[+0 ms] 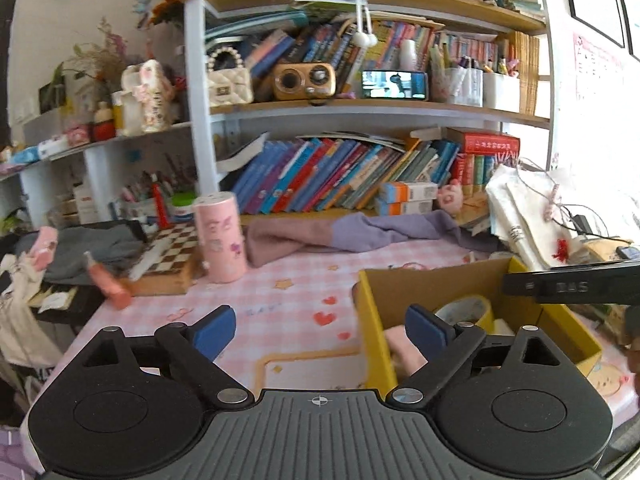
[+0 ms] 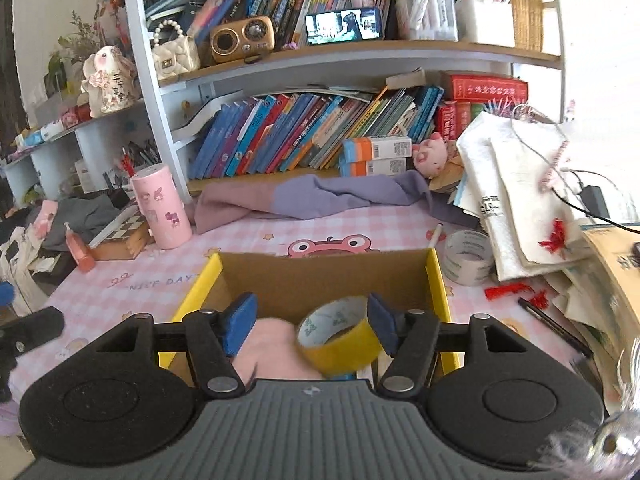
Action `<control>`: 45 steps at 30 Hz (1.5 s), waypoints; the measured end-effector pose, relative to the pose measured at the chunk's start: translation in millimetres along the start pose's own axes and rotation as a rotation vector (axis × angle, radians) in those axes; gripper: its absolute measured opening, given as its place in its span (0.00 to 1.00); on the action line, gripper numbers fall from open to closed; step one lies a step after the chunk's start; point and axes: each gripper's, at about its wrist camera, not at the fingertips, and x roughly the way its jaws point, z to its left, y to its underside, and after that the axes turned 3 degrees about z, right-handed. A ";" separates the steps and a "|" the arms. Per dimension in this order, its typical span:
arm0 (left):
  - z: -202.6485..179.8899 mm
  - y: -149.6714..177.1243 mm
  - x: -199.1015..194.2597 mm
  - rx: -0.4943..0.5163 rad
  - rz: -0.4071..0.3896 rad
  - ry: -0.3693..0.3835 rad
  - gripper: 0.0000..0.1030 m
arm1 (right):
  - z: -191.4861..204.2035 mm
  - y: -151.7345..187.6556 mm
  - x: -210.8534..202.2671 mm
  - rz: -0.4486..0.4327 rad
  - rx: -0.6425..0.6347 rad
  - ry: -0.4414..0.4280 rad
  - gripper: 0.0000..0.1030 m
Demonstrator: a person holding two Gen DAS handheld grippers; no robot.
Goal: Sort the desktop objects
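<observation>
We saw one box (image 2: 436, 280), and inside it one yellow tape roll (image 2: 340, 338) beside one pink cloth (image 2: 272, 346). A second, white tape roll (image 2: 468, 256) lay just right of the box. Our right gripper (image 2: 314, 324) hung over the box, fingers spread, grasping nothing; the left gripper (image 1: 320, 330) was likewise released at the box's left wall. Both grippers hid the box's near wall.

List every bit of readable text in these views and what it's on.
"NICE DAY": pink desk mat, first letter partly blurred.
Book spines, red box, orange boxes, white tape roll, yellow tape roll, bunny figure: print too small or blurred.
</observation>
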 end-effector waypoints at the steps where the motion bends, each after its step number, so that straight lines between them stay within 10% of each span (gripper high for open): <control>1: 5.4 3.6 -3.7 -0.006 0.005 0.002 0.91 | 5.1 5.5 -6.6 -0.004 -0.005 0.012 0.57; 25: 87.2 97.3 -92.6 -0.105 0.091 -0.011 0.93 | 128.6 135.3 -103.9 0.064 0.019 0.124 0.60; 45: 100.0 126.8 -112.6 -0.051 0.155 -0.007 0.94 | 167.1 175.4 -117.5 0.136 -0.021 0.131 0.65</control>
